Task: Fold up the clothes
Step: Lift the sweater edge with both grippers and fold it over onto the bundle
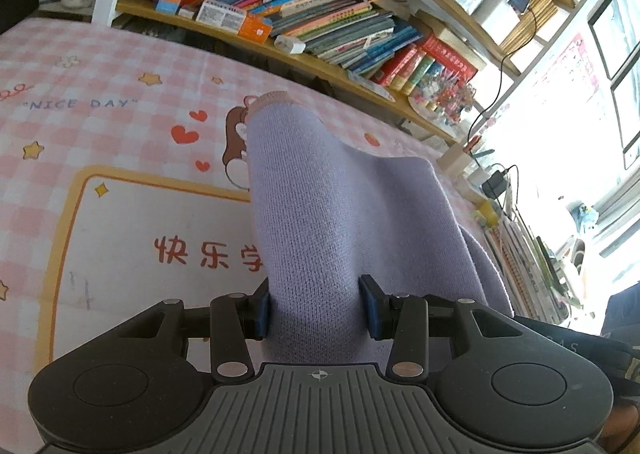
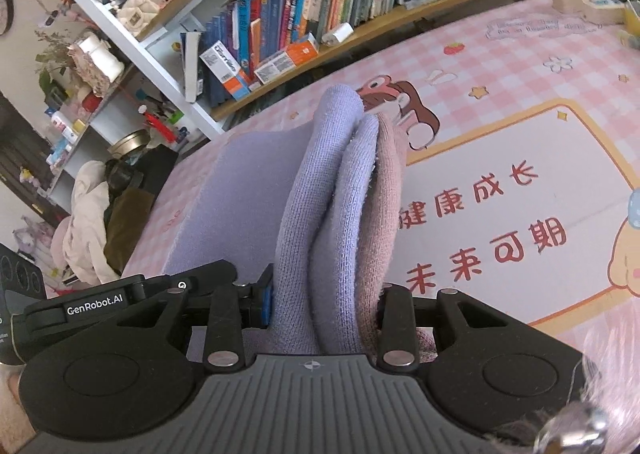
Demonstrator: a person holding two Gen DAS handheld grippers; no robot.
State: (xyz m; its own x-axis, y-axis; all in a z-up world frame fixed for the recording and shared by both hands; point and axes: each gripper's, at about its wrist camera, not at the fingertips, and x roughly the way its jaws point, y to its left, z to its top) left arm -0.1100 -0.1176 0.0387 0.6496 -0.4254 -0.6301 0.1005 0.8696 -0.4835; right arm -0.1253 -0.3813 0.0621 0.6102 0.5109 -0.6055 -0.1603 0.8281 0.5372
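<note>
A lavender knit sweater (image 1: 332, 205) with a pink-trimmed cuff hangs over a pink checked table mat (image 1: 100, 93). My left gripper (image 1: 318, 308) is shut on a bunched fold of it, blue pads pressing both sides. In the right wrist view, my right gripper (image 2: 324, 304) is shut on several stacked folds of the same sweater (image 2: 320, 213), lavender layers plus a mauve-pink edge at the right. The rest of the garment drapes to the left, above the mat (image 2: 520, 73). The other gripper's black body (image 2: 100, 306) shows at the left.
A wooden bookshelf (image 1: 304, 13) crammed with books runs along the far edge of the table. Cables, chargers and a bright window (image 1: 580, 133) stand at the right. A pile of clothes and bags (image 2: 100, 221) lies beyond the table's left side.
</note>
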